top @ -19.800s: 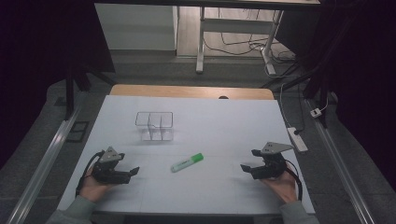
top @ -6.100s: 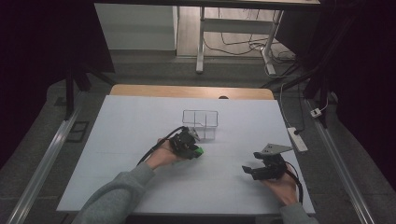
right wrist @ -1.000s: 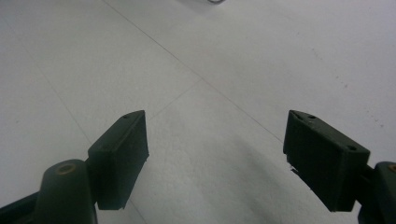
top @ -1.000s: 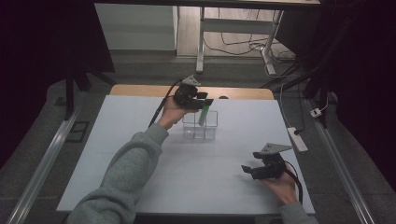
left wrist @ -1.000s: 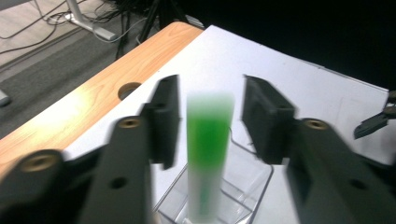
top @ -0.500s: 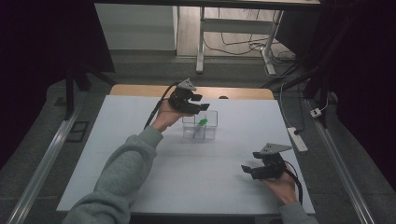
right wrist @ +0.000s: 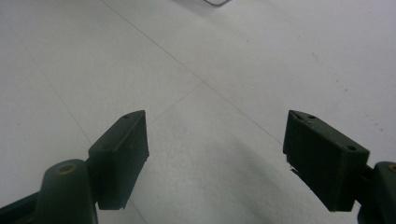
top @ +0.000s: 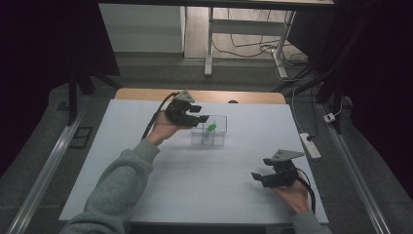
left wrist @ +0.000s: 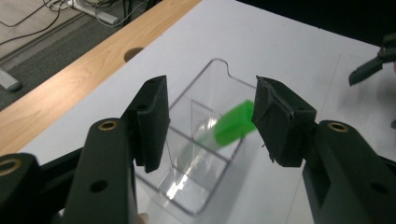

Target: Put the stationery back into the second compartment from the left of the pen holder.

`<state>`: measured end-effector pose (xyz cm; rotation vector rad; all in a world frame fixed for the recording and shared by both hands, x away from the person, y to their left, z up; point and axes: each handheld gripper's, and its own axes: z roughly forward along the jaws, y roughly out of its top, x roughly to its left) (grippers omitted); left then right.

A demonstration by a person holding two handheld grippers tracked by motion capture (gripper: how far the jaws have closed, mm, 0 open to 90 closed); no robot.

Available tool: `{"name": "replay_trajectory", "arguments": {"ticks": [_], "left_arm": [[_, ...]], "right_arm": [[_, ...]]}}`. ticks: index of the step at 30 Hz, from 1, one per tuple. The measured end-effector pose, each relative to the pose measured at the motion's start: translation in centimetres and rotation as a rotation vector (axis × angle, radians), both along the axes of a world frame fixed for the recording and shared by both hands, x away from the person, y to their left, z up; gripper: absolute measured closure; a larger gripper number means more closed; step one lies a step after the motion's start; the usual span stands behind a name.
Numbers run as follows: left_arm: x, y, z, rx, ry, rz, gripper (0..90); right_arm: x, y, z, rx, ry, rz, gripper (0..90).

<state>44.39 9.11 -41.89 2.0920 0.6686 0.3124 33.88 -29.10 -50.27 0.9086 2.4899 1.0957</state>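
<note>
green-capped tube (left wrist: pixel 219 135) leaning in clear holder (left wrist: pixel 196 154), left gripper (left wrist: pixel 210 116) apparently released

The left gripper (top: pixel 203 118) is hovering at the far middle of the table with its jaws spread wide apart, the grey-sleeved left arm (top: pixel 122 180) reaching forward at full stretch. The right gripper (top: pixel 256 176) is resting low at the near right, jaws gaping, cradled in the right hand (top: pixel 291 191).

High view: fixed, above the near edge, looking forward and down over the whole counter (top: pixel 146 195). Left gripper view: close above the clear bin (left wrist: pixel 205 140), shared with high. Right gripper view: low, near bare counter, probably bin's rim at top.
</note>
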Motion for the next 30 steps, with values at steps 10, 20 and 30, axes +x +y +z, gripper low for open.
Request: {"name": "replay_trajectory", "arguments": {"ticks": [10,20,30], "left_arm": [[-3.2,3.6,-1.7,0.012,0.025,0.062,43.6],[-6.2,7.2,-4.2,0.014,0.062,0.109,42.7],[-10.0,9.3,-5.7,0.041,0.063,0.126,40.6]], "right_arm": [[-0.2,0.0,0.3,0.006,-0.011,0.003,21.7],[-0.2,0.0,0.4,0.006,-0.013,0.004,21.7],[-0.3,0.0,0.4,0.009,-0.013,0.001,21.6]]}}
